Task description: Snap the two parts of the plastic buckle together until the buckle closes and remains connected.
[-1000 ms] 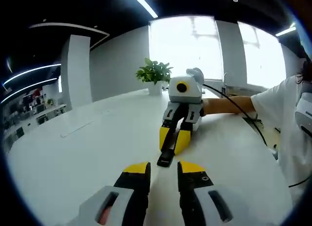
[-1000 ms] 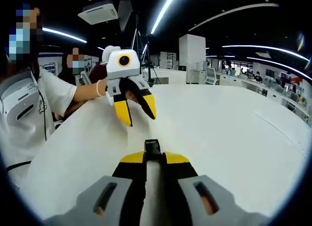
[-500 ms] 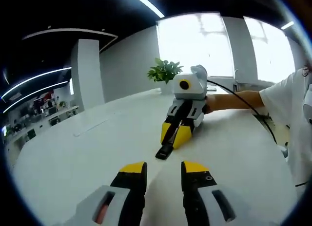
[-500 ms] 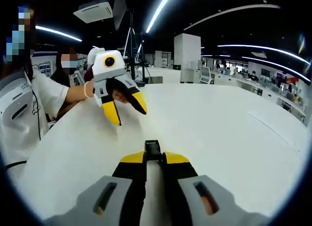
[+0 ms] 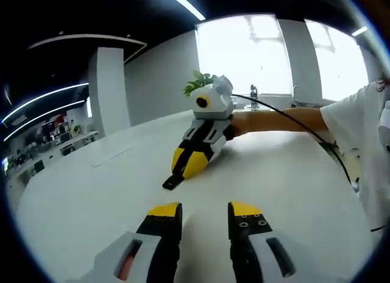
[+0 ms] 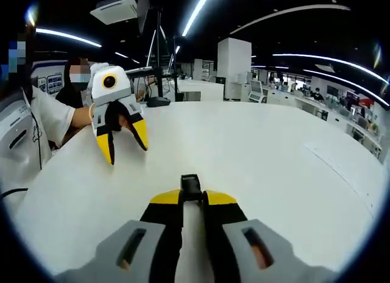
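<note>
Two tongs are seen over one white table (image 5: 292, 185). In the right gripper view, the right tongs (image 6: 192, 198) rise from the bottom centre, their yellow-tipped jaws clamped together on one black buckle part (image 6: 190, 185), which juts out just beyond the tips above the table surface. In the left gripper view the same tongs are seen at upper centre, tilted down toward the left, with the buckle part (image 5: 173, 181) protruding from the closed yellow tips, its end at or just above the table; contact cannot be told.

The left tongs (image 5: 205, 211) are seen at the bottom centre of the left gripper view with their two jaws apart and nothing between them. In the right gripper view they appear at the upper left (image 6: 124, 144), jaws spread, tips pointing down toward the table, held by a person's hand (image 6: 119, 117).

Only one buckle part is made out; a second is not discernible. One potted plant (image 5: 196, 83) is partly seen behind the right tongs in the left gripper view.
</note>
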A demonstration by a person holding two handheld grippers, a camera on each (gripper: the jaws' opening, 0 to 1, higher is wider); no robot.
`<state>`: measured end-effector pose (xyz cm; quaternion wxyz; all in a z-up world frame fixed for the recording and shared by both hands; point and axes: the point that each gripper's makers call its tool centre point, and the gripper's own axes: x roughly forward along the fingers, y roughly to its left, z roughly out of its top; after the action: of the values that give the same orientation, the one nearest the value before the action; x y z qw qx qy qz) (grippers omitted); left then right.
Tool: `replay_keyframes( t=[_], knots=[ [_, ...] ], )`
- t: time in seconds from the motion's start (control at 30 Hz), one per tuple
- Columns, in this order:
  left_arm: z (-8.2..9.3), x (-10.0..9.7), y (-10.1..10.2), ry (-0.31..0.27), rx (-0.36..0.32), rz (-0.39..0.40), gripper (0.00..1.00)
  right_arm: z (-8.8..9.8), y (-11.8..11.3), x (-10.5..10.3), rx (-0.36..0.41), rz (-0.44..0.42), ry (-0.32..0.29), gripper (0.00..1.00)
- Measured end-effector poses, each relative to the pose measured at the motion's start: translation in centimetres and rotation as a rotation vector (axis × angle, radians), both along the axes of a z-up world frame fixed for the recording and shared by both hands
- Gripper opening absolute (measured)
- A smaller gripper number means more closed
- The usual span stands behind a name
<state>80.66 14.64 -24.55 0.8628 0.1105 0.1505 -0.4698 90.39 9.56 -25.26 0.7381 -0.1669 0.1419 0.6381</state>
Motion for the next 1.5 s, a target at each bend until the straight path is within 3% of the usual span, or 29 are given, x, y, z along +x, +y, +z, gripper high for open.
replay_keyframes(
  t=[0.2, 0.83, 1.5],
  knots=[
    [0.1, 0.1, 0.2, 0.002, -0.006, 0.006, 0.29, 0.2, 0.3, 1.3, 0.007, 0.028, 0.005, 0.13],
    [0.2, 0.0, 0.3, 0.002, -0.018, 0.001, 0.29, -0.4, 0.9, 1.0, 0.015, 0.045, 0.002, 0.13],
    [0.4, 0.1, 0.8, -0.005, -0.031, 0.023, 0.38, -0.1, 0.5, 0.8, 0.059, -0.004, 0.012, 0.24]
  ],
)
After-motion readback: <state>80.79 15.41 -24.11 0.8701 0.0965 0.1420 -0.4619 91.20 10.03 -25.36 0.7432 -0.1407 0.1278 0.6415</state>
